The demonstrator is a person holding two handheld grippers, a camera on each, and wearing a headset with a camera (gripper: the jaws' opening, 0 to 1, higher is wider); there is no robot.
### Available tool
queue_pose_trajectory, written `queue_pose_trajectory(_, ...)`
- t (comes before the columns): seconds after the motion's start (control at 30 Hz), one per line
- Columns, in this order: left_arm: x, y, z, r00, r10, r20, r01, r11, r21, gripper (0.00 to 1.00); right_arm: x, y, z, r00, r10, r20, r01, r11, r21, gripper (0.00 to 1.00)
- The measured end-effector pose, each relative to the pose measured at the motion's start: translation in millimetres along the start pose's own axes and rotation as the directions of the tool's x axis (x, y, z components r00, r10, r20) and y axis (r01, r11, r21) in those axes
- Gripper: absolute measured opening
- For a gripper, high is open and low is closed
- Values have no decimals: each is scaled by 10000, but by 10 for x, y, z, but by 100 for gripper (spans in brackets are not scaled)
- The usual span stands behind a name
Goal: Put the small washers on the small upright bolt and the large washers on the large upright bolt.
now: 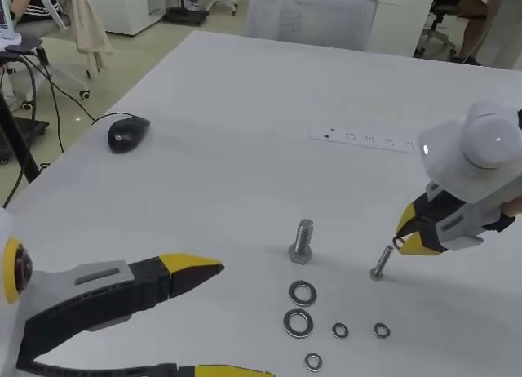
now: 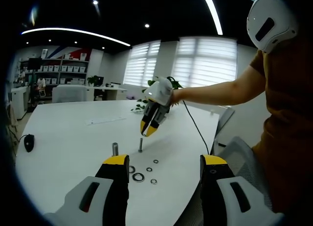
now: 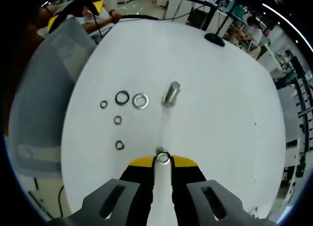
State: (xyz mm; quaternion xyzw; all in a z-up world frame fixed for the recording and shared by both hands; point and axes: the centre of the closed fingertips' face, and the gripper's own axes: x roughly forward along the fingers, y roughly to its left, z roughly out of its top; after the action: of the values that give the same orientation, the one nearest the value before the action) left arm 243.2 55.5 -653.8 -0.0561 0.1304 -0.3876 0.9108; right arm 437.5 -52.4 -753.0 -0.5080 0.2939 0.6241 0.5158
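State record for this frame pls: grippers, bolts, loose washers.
left gripper: open, empty
right gripper: shut on a small washer, at the top of the small bolt
large bolt: upright, bare
loose large washers: two, flat on the table
loose small washers: three, beside them

An open-plan office. The long white table (image 1: 245, 132) carries a computer mouse (image 1: 128, 133) near its left edge and a power strip (image 1: 367, 139) towards its far right. A grey mesh office chair (image 1: 310, 18) stands at the table's far edge, and cables (image 1: 49, 83) trail over the floor off its left side. Beyond the table, the left gripper view shows windows with blinds (image 2: 205, 62), shelves of boxes (image 2: 58, 68), a potted plant (image 2: 171, 83), another desk (image 2: 83, 93) and strip lights (image 2: 73, 31) on a dark ceiling
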Motion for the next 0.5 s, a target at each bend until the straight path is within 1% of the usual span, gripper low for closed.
queue_pose_trajectory(0.27,14,51,-1,10000,29,-30,-29,10000,6,58,38,-24,17,9999,111,-7,-111,9999,-39,12)
queue_pose_trajectory(0.5,27,55,16,10000,9,59,-9,10000,-31,58,92,-33,29,9997,230,-71,-231,9997,-83,12)
